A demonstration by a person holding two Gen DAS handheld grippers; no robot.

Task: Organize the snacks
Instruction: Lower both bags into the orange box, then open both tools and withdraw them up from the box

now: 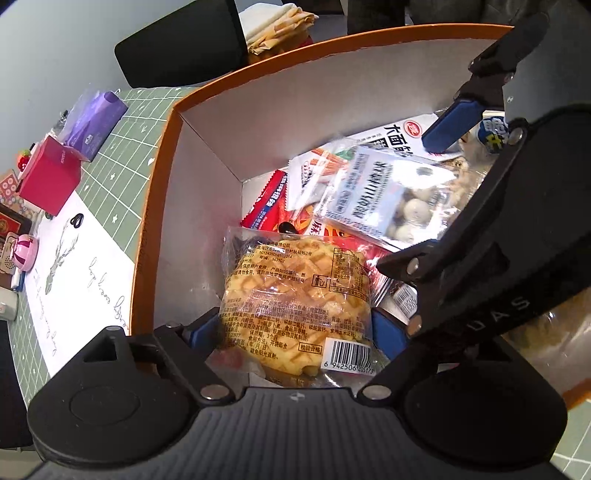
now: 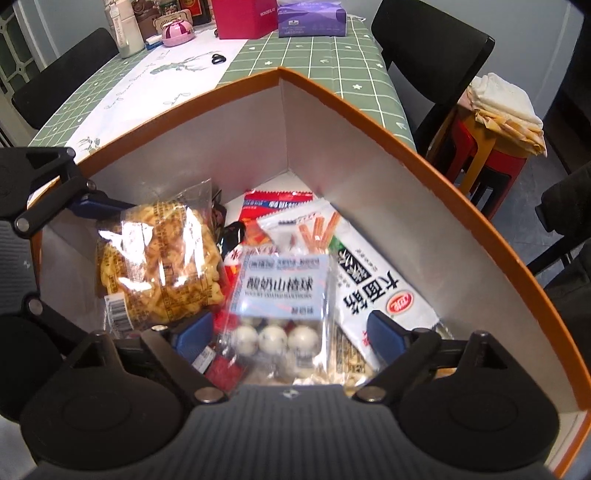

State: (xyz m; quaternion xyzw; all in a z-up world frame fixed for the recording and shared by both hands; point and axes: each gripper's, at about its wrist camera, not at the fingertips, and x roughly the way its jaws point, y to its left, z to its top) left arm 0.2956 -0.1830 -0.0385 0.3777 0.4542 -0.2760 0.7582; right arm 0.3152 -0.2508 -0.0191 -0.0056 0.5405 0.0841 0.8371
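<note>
Both grippers are down inside the orange-rimmed box (image 2: 369, 110), jaws spread wide, neither pressing on anything. Left gripper (image 1: 295, 328) straddles the wrapped pineapple bun (image 1: 295, 295): blue pads sit either side of the packet with slack showing, so I'd read it as resting on the pile, not gripped. Right gripper (image 2: 291, 336) stands the same way over the clear pouch of white candy balls (image 2: 280, 295), which lies on the other packets. Looks like both items are being left in the box, likely why the jaws are wide. Under them: white noodle-snack bag (image 2: 373, 280) with a red oval logo and large Chinese characters, a pouch showing orange sticks (image 2: 314, 229), a red-and-blue wrapper (image 2: 269, 203). Legible text: barcode on the bun starts 6 942506; the candy label is Chinese plus a small Latin line too blurred to read. On the green checked tablecloth (image 2: 303, 62) behind: red box (image 2: 243, 18), purple tissue box (image 2: 312, 18), pink round thing (image 2: 177, 33). Other print too small to read
</note>
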